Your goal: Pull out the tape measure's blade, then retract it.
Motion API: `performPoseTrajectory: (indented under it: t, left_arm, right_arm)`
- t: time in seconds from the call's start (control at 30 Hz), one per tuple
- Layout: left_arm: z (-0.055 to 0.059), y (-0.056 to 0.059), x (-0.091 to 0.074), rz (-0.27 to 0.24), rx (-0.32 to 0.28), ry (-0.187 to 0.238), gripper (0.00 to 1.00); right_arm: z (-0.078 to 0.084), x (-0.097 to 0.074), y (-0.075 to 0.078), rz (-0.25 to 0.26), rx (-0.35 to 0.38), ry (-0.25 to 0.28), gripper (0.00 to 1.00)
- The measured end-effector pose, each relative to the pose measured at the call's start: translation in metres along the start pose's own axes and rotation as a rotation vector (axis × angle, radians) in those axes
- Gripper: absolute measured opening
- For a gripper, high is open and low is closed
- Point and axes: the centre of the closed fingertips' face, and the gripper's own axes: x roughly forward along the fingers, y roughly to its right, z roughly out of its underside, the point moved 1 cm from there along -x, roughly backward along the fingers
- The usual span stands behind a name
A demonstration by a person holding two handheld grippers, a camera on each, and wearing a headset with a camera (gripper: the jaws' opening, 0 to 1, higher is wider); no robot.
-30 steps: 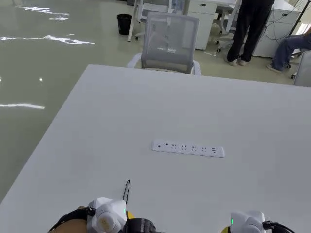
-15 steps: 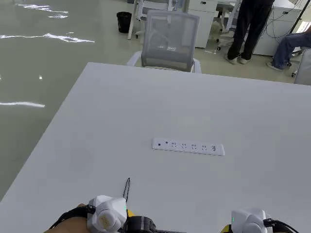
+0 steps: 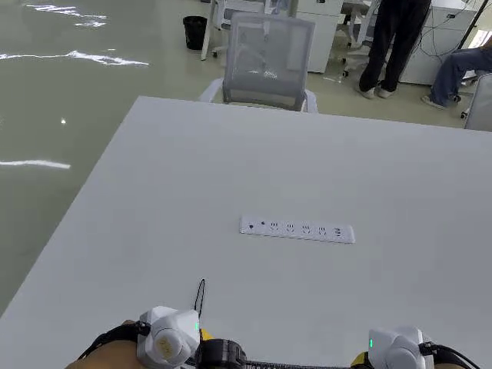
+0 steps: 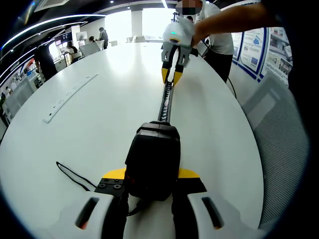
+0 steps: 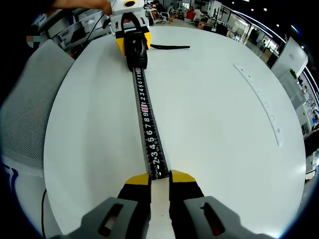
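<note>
Firmly clamped tape measure case [image 4: 153, 149] in left gripper [image 4: 152, 175], lower centre; pinched blade [image 5: 148, 124] tip with right gripper [image 5: 159, 178] for tension.

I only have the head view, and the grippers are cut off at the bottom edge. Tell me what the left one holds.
Observer: The left gripper has its jaws shut on the black tape measure case.
Operator: Now the right one.
Observer: The right gripper pinches the tip of the blade, which is stretched out over the table from the case.
Operator: Give me the blade's face.
Observer: Its printed numbers face up.
</note>
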Motion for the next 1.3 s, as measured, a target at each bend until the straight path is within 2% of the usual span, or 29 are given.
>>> performPoseTrajectory:
  t: [1.3]
  left_arm:
    - [-0.001, 0.000, -0.001, 0.005, -0.010, 0.002, 0.29]
  right_arm:
    - [0.015, -0.006, 0.004, 0.005, 0.008, -0.019, 0.11]
